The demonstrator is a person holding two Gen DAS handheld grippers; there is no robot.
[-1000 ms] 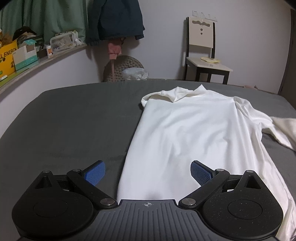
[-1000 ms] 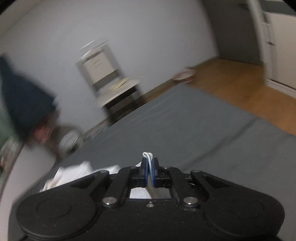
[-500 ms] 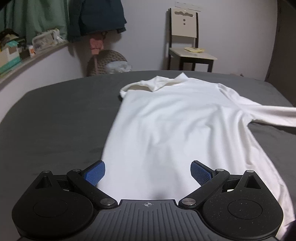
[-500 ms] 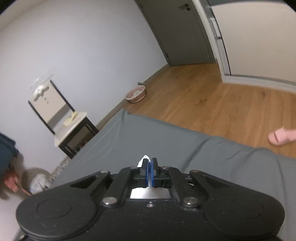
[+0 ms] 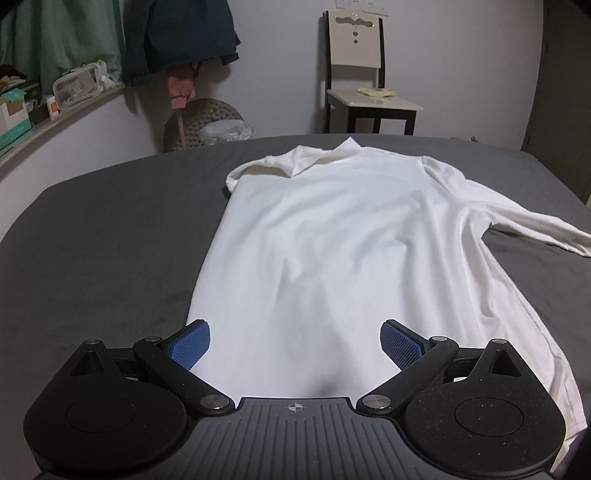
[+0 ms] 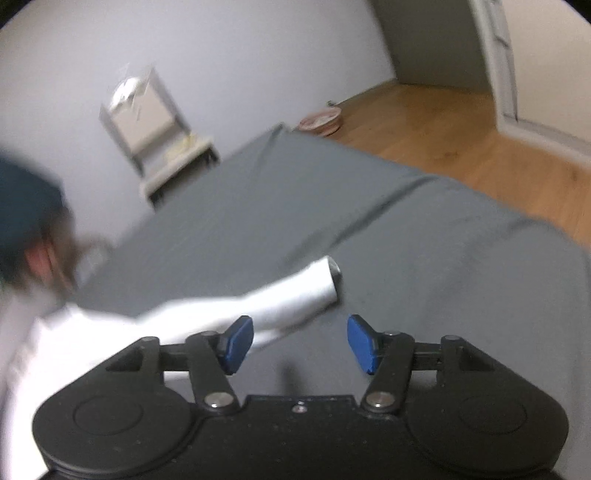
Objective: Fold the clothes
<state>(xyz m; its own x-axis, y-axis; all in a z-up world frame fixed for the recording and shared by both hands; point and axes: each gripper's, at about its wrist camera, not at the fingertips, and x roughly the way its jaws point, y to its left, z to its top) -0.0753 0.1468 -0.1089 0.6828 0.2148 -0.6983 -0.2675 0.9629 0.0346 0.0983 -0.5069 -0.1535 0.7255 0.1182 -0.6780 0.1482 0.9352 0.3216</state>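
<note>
A white long-sleeved shirt point(image 5: 340, 236) lies flat on the grey bed point(image 5: 103, 240), collar at the far end. Its right sleeve point(image 5: 532, 229) stretches out to the right. My left gripper point(image 5: 295, 343) is open and empty, just above the shirt's hem. My right gripper point(image 6: 300, 341) is open and empty. The sleeve point(image 6: 288, 295) lies on the bed just ahead of its left finger, cuff pointing right. The right wrist view is blurred.
A chair point(image 5: 365, 74) stands beyond the bed's far edge. A dark jacket point(image 5: 181, 33) hangs on the wall, with a round basket point(image 5: 207, 123) below it. A cluttered shelf point(image 5: 44, 107) runs along the left. Wooden floor point(image 6: 461, 136) lies right of the bed.
My right gripper has opened and let go of the sleeve, which now lies stretched out on the bed. The left gripper has shifted slightly left over the hem.
</note>
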